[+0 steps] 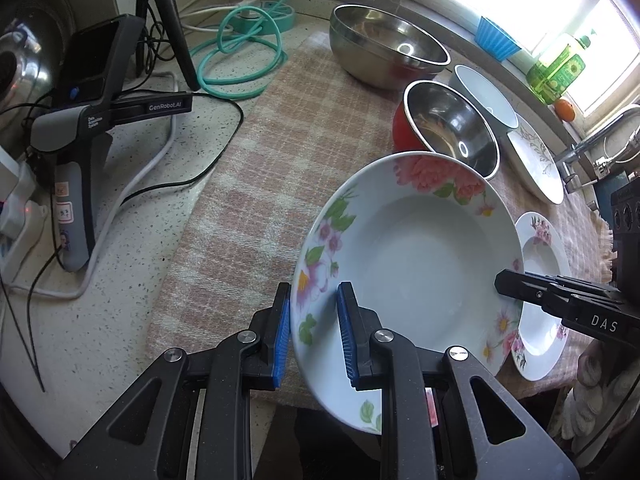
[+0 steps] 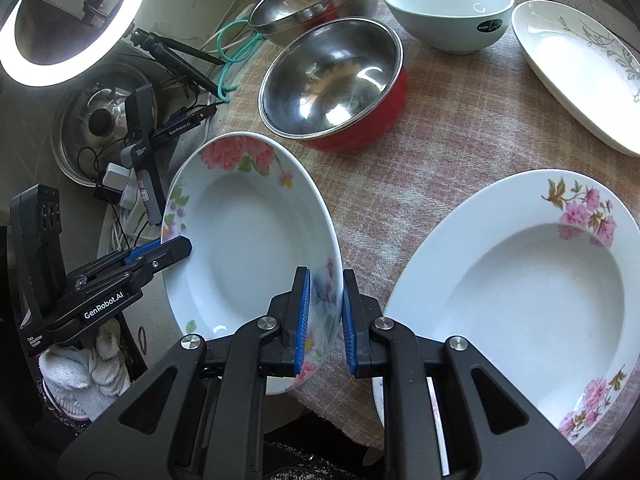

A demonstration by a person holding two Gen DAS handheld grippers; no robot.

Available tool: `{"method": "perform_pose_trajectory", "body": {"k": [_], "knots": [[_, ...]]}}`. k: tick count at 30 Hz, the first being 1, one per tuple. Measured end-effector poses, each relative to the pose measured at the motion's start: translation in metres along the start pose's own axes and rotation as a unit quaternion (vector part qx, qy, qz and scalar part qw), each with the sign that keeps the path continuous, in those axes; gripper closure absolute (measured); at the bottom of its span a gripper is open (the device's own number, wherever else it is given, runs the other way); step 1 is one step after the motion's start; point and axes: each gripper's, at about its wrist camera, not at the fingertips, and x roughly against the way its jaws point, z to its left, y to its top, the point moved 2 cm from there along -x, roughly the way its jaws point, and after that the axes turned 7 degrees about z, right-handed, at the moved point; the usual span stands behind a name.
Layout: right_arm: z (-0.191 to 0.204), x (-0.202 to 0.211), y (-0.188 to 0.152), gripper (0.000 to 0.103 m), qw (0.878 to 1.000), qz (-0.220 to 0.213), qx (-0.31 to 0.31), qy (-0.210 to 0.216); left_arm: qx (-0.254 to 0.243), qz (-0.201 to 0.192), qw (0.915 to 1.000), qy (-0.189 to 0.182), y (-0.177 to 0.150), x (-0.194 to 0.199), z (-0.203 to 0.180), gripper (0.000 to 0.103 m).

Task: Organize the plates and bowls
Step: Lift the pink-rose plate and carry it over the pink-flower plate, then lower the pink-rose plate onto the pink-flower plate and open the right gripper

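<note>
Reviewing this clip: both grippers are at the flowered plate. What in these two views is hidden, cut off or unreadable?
- Flowered plate, left wrist view: near rim hidden behind the left gripper.
- Right gripper, right wrist view: whether both pads touch the rim is unclear.
- Pink-flower plate, right wrist view: lower edge cut off by the gripper body and frame edge.
- White bowl, right wrist view: dark label too small to read.

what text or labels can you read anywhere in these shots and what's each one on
"GenRobot.AI": side of the spare handheld device standing on the counter.
"GenRobot.AI": body of the left tongs.
"DAS": body of the right tongs.
Dark sticker on the white bowl: too small to read.
Small print and stickers on the devices, green bottle label: blurred.
</note>
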Motion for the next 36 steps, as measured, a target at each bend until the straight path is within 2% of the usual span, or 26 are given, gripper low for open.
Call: {"method": "perform_pose_trajectory", "body": {"k": [14,26,36], "knots": [[-0.033,0.042,-0.020,0.088,0.999,-0.025,-0.032,0.003,-0.039,-0.011,0.9991,-0.013,0.006,0.010,-0.054,0.082],[-0.092,0.074,-0.046,0.088,0.996,-0.035,-0.077,-0.013,-0.088,0.001,0.9957,-0.029,0.006,-0.007,-0.118,0.082],[-0.142,0.084,-0.069,0.087,0.992,-0.029,-0.122,-0.023,-0.131,0.020,0.9905,-0.035,0.003,-0.028,-0.168,0.082]]}}
